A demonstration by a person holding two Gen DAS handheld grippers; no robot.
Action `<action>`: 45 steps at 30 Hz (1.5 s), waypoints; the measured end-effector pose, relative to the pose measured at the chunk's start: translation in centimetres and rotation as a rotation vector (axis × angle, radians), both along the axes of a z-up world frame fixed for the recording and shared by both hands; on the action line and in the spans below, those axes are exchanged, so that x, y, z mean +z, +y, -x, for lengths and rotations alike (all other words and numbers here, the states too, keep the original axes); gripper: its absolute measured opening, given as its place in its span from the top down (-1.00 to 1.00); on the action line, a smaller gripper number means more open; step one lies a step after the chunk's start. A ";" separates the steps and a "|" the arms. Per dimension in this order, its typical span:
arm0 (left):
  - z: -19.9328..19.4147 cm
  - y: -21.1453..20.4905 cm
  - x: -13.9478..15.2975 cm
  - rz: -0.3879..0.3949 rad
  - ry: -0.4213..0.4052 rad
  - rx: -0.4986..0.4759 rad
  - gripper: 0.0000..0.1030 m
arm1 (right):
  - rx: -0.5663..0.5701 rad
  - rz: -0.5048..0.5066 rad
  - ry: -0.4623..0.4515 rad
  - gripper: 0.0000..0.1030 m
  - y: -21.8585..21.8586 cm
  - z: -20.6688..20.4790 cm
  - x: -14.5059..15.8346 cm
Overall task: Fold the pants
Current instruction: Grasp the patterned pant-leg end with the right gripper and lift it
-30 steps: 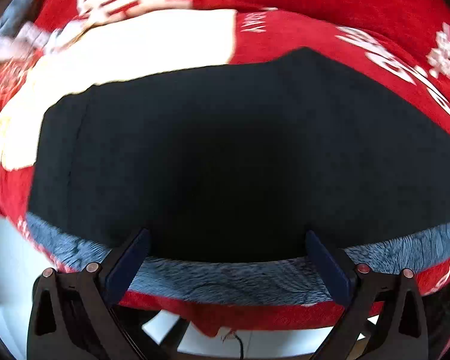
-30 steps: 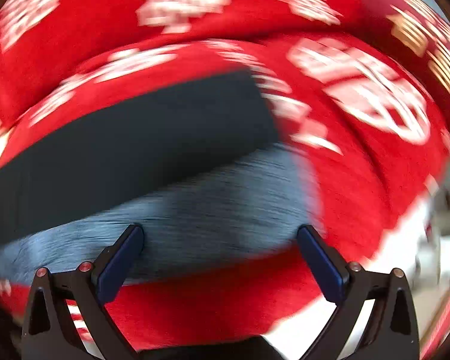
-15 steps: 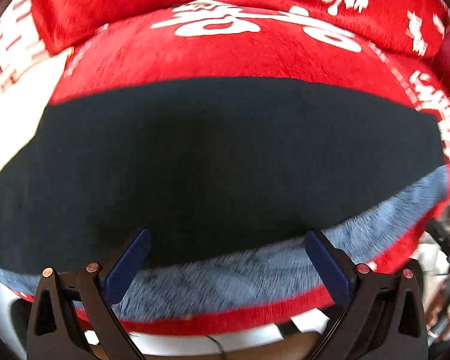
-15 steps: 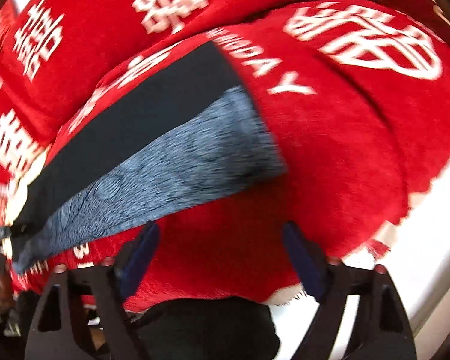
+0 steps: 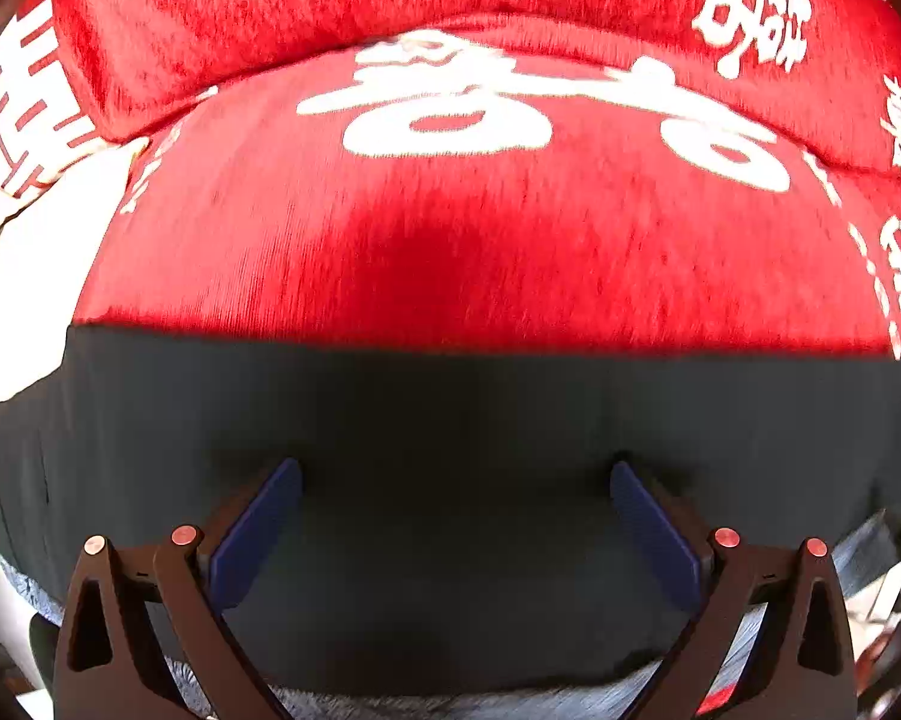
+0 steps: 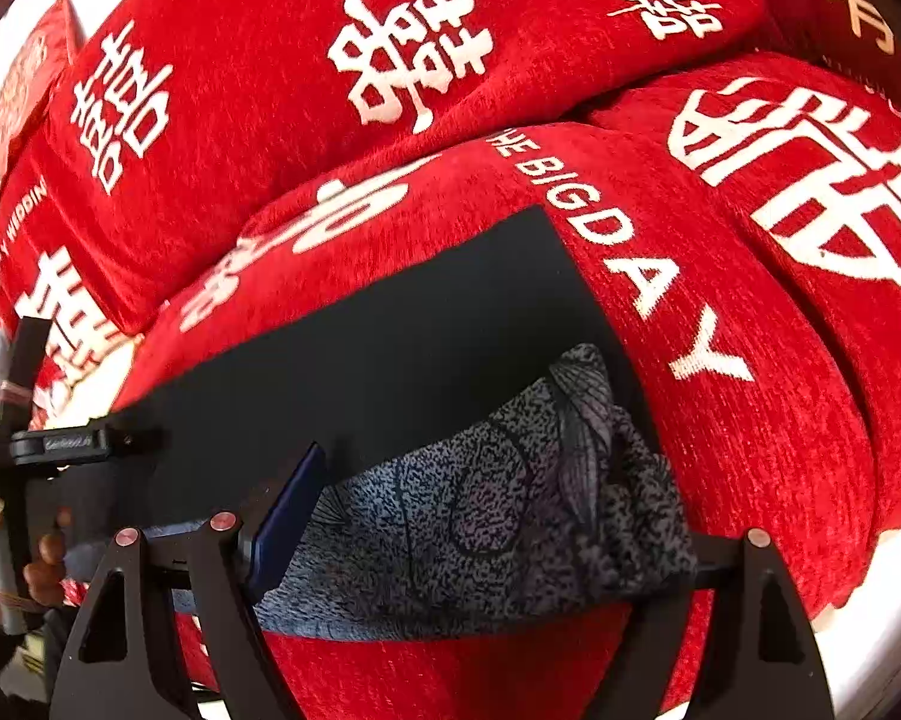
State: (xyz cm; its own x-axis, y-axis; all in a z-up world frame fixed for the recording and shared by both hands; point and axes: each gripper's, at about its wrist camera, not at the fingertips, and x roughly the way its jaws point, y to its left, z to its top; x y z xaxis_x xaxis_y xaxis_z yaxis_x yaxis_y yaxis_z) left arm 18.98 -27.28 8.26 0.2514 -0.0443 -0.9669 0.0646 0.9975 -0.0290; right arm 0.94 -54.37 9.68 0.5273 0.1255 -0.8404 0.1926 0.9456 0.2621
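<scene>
The black pants [image 6: 390,348] lie flat along the front edge of a red sofa cover [image 6: 750,420] printed "THE BIG DAY" beside white double-happiness characters. The right gripper [image 6: 480,522] has just narrowed; its fingers [image 6: 282,522] straddle the bunched grey patterned end [image 6: 510,528], grip unclear. The left gripper [image 5: 453,516] stands wide open, empty, over the pants.

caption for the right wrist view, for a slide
Right claw bunching the grey patterned pants end over black fabric on a red cushion.
</scene>
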 end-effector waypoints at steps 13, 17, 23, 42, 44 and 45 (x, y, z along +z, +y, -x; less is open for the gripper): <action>5.7 -1.6 -0.8 -0.017 -0.002 -0.004 -1.00 | -0.015 0.071 0.000 0.03 -0.2 -0.8 -0.4; 7.4 -1.6 -1.0 -0.036 -0.018 -0.026 -1.00 | -0.010 0.062 0.012 0.21 -0.5 -1.0 -0.5; 6.8 -1.7 -1.3 -0.028 -0.028 -0.026 -1.00 | 0.001 0.087 0.039 0.55 0.0 -2.2 -0.2; 7.5 -0.6 -0.4 -0.005 -0.085 -0.114 -1.00 | 0.121 0.339 -0.095 0.73 11.2 -1.0 9.7; 7.6 0.8 0.5 0.002 -0.103 -0.100 -1.00 | 0.149 0.375 -0.107 0.73 13.3 -0.9 10.4; 7.6 1.5 1.0 0.013 -0.120 -0.098 -1.00 | 0.160 0.388 -0.114 0.73 14.2 -0.9 10.7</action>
